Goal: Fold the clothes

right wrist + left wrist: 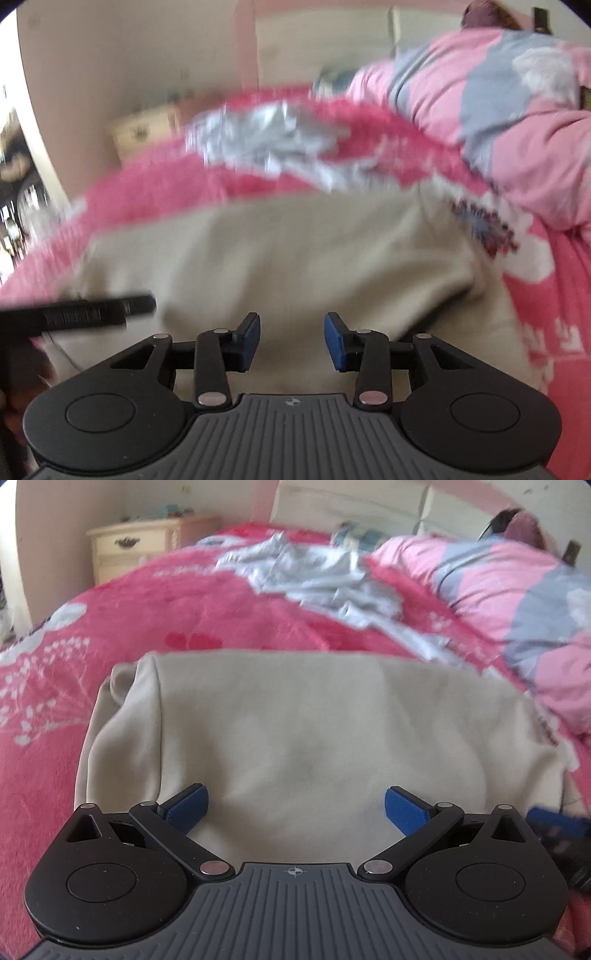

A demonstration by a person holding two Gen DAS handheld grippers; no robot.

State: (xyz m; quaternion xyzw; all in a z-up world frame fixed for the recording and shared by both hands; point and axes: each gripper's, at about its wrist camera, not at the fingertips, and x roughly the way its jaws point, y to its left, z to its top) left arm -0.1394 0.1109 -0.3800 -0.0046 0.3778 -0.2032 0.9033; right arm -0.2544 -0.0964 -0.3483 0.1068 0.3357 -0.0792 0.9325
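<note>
Folded beige garment (pixel 295 738) on a pink blanket (pixel 184 609)
Left gripper (pixel 296 808) jaws wide apart above it; right gripper (pixel 292 339) jaws apart, gripping nothing; grey clothes (pixel 314 576) beyond.

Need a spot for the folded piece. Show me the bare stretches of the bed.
Free: the red blanket left of the beige garment, running toward the nightstand, plus the strip between the garment and the crumpled grey clothes. Crowded: the right side, where the pink and grey quilt piles up against the garment's edge.
</note>
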